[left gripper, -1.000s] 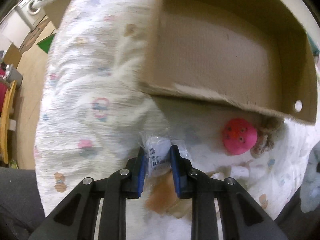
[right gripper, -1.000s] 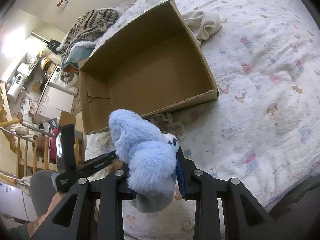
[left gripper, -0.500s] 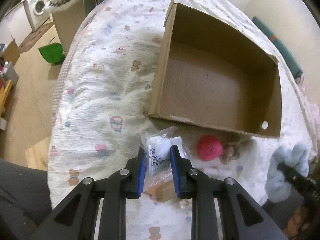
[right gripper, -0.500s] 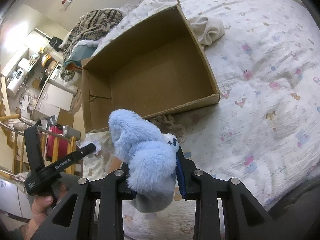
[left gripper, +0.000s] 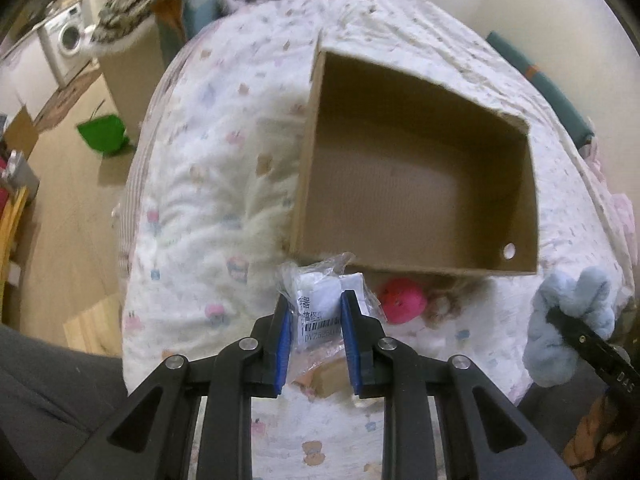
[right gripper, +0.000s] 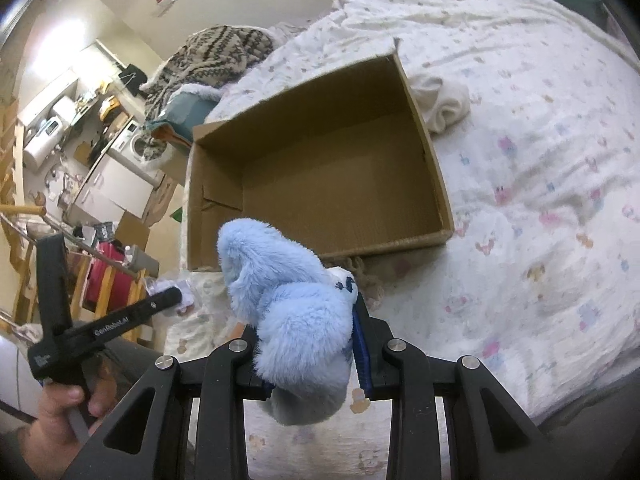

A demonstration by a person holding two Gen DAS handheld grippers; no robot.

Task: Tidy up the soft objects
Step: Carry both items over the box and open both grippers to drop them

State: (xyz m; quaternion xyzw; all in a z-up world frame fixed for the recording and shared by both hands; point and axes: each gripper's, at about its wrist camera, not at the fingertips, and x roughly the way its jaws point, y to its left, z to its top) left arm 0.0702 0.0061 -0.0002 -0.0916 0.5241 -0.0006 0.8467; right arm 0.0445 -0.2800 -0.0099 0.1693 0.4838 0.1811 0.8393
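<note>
While both hands hang over the bed, the left gripper pinches a clear plastic packet w/ a white barcode label, blue pads pressed on either side of it, packet lifted clear of the quilt. Right gripper is clamped on a fluffy light-blue plush, fur bulging up and out btwn the pads. Ahead of both sits the open cardboard box on the bed, nothing visible inside, a round hole in its near-right wall. Just in front of the box's near wall, a pink ball lies on the quilt, a beige knitted thing touching it on the right. In the right wrist view, a rolled white cloth rests against the box's far-right side. Far left, past the bed edge: green bin on the floor, washing machine beyond.
</note>
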